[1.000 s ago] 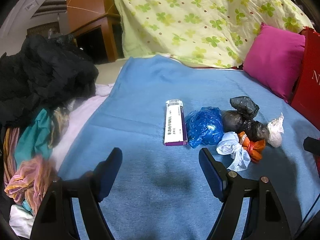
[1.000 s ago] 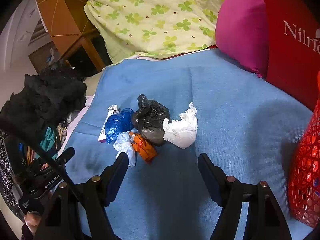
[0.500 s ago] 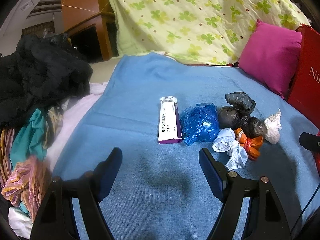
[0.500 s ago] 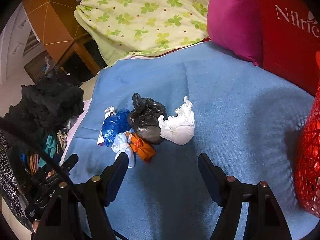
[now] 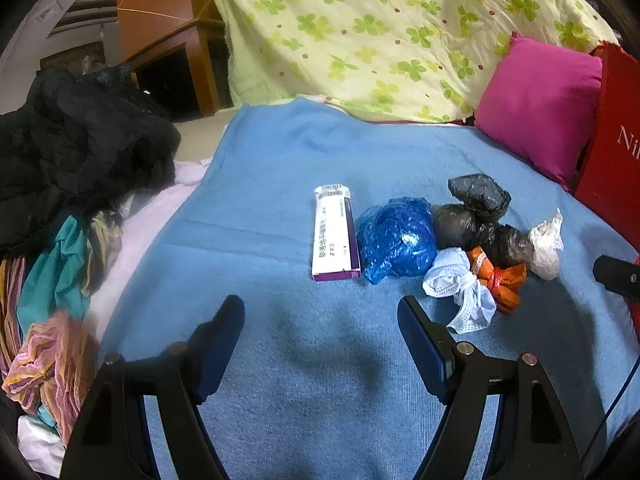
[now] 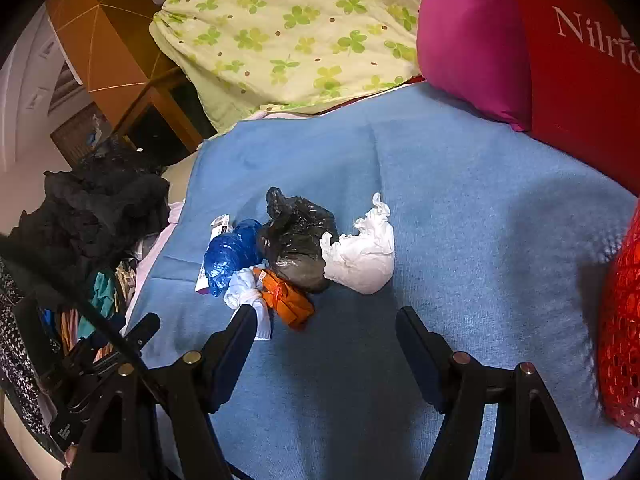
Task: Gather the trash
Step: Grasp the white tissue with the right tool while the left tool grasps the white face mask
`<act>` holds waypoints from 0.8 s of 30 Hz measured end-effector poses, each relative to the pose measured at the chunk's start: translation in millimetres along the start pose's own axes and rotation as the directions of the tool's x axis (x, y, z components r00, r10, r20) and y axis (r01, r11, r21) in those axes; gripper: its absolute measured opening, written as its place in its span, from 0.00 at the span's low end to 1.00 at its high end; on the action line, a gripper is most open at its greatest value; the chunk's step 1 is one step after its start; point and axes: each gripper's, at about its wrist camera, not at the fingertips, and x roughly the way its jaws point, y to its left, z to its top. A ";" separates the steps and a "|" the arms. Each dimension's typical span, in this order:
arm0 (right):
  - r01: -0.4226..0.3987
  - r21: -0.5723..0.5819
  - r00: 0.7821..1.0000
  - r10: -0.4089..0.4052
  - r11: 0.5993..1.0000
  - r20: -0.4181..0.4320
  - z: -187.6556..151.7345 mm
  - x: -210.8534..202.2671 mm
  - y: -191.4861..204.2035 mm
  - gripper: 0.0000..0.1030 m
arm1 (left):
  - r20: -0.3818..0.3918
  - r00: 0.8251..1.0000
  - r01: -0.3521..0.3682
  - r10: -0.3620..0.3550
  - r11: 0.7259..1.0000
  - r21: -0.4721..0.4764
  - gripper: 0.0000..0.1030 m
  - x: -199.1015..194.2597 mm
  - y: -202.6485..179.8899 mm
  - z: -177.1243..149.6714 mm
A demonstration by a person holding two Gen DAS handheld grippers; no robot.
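Blue blanket [image 5: 280, 152], trash pile [image 6: 296, 248] (bagged), both tools gaping

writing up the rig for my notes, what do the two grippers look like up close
Both match: the left gripper and right gripper have black angular frames with brass-coloured screws and two flat fingers faced with dark blue pads. A thin black cable crosses the right wrist view. No sleeves show.

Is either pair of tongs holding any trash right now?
No. Left tongs and right tongs both stand open and empty, short of the trash pile.
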 end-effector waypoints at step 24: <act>0.125 0.020 0.992 -0.125 0.992 -0.027 46.6 64.3 -26.5 0.47 | -0.154 0.980 0.102 -0.123 0.985 -0.135 0.77 53.9 23.4 8.8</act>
